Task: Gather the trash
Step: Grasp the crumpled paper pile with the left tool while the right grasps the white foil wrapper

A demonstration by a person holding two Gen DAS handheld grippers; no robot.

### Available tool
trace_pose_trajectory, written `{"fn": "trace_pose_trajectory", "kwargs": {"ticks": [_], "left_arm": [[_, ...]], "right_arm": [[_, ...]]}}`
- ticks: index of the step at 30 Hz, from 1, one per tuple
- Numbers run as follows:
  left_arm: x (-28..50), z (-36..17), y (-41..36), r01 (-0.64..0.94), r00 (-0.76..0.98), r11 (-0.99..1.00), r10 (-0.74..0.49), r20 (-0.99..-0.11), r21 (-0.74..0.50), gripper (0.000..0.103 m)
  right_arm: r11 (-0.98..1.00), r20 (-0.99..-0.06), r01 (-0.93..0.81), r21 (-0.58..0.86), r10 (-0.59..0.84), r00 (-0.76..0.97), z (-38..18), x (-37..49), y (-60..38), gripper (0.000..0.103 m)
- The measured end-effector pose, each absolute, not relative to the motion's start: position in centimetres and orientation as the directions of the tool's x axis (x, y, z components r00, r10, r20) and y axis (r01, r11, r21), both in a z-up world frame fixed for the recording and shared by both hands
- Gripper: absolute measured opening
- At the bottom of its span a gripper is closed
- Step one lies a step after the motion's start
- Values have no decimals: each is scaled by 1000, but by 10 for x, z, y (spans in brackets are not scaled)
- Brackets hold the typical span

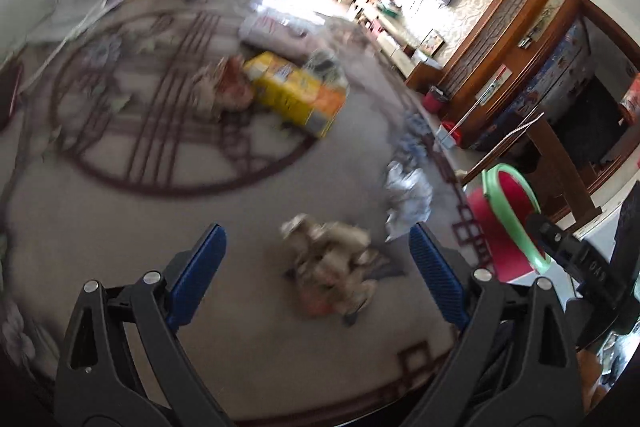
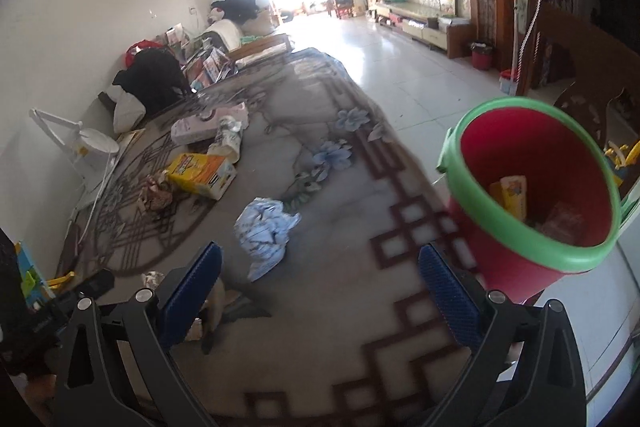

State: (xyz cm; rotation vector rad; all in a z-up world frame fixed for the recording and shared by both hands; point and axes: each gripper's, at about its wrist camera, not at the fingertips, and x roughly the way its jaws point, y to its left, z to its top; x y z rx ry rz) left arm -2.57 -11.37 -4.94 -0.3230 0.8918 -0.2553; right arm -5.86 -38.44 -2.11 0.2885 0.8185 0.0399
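A crumpled beige wrapper [image 1: 332, 263] lies on the carpet just ahead of my left gripper [image 1: 316, 259], which is open and empty above it. A crumpled white-and-blue paper [image 1: 408, 195] lies to its right; it also shows in the right wrist view [image 2: 266, 231]. A red bucket with a green rim [image 2: 532, 195] stands at the carpet's right edge and holds some trash; it also shows in the left wrist view [image 1: 504, 223]. My right gripper [image 2: 320, 283] is open and empty, left of the bucket. A yellow box [image 2: 200, 175] and a brown wrapper [image 2: 156, 195] lie farther off.
A patterned carpet [image 2: 320, 327] covers the floor, with white tile [image 2: 400, 67] to its right. A white lamp [image 2: 80, 147] lies by the left wall. A pink box [image 2: 208, 123] and a crushed cup [image 2: 228, 139] lie beyond. Wooden furniture [image 2: 580, 67] stands right.
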Motion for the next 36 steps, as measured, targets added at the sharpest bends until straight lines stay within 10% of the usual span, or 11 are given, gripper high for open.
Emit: {"fn": "trace_pose_trajectory", "kwargs": {"ticks": [8, 12, 18, 25, 31, 36], "left_arm": [[-3, -88, -158, 184, 517, 916, -399, -758, -357, 90], [0, -100, -156, 206, 527, 923, -385, -758, -326, 44], [0, -104, -122, 145, 567, 923, -372, -735, -356, 40], [2, -102, -104, 95, 581, 933, -335, -741, -348, 56], [3, -95, -101, 80, 610, 939, -312, -728, -336, 85], [-2, -83, -103, 67, 667, 960, -245, -703, -272, 97]], "right_arm": [[994, -783, 34, 102, 59, 619, -22, -52, -350, 96], [999, -800, 21, 38, 18, 600, -27, -47, -344, 96], [1000, -830, -4, 4, 6, 558, -40, -24, -333, 96], [997, -838, -64, 54, 80, 540, -52, 1, -312, 96], [998, -572, -68, -18, 46, 819, -12, -39, -300, 96], [990, -648, -107, -95, 20, 762, -27, -29, -286, 96]]}}
